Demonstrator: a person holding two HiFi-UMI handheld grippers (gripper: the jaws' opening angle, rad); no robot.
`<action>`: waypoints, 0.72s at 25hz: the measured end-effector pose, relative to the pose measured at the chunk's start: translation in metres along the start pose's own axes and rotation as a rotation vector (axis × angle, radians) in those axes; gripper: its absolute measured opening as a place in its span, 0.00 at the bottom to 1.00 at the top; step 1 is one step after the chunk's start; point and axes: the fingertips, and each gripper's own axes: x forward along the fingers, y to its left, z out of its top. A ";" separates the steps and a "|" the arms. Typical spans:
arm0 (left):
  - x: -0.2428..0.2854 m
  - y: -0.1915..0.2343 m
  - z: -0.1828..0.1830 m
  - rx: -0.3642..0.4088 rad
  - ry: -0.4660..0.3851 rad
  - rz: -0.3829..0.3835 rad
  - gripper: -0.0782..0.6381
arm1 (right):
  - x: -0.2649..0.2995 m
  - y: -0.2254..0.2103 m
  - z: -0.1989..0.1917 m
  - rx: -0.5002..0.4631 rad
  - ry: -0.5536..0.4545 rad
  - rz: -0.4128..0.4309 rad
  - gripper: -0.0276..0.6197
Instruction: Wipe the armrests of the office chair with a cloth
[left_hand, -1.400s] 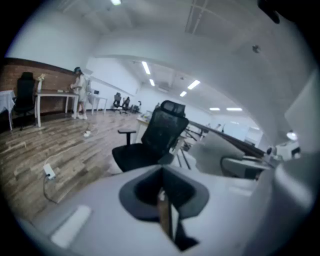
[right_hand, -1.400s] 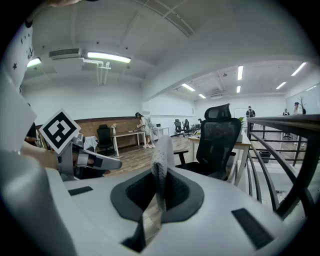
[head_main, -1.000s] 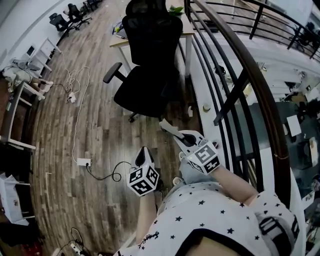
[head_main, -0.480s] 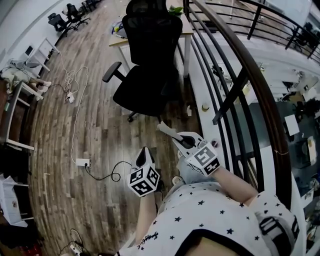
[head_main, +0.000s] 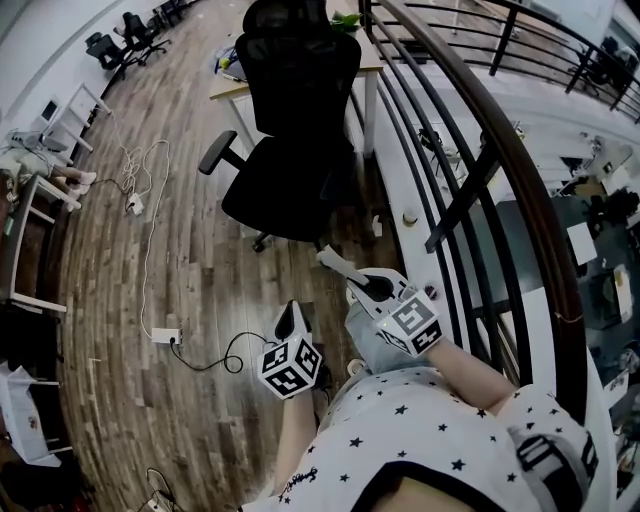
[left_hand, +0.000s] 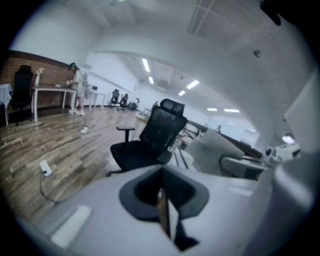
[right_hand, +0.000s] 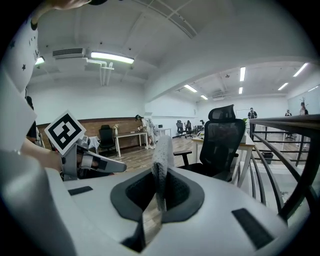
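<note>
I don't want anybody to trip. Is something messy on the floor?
Yes. A white cable trails loose across the wood floor left of the office chair to a power strip, with a black cable looped beside it. Nothing looks spilled or broken.

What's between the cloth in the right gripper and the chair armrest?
Nothing visible. Only bare wood floor lies between the cloth in the right gripper and the chair's armrest.

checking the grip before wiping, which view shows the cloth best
The right gripper view: the cloth stands upright, pinched by the right gripper. The head view shows only a small pale strip ahead of that gripper. The left gripper view doesn't clearly show it.
</note>
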 end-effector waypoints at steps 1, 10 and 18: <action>0.005 0.001 0.002 0.000 0.003 -0.001 0.12 | 0.004 -0.005 0.001 0.007 -0.003 -0.004 0.08; 0.066 0.013 0.024 0.003 0.035 -0.008 0.12 | 0.055 -0.058 0.014 0.028 -0.010 -0.034 0.08; 0.123 0.028 0.061 0.008 0.041 -0.009 0.12 | 0.105 -0.106 0.032 0.027 -0.004 -0.050 0.08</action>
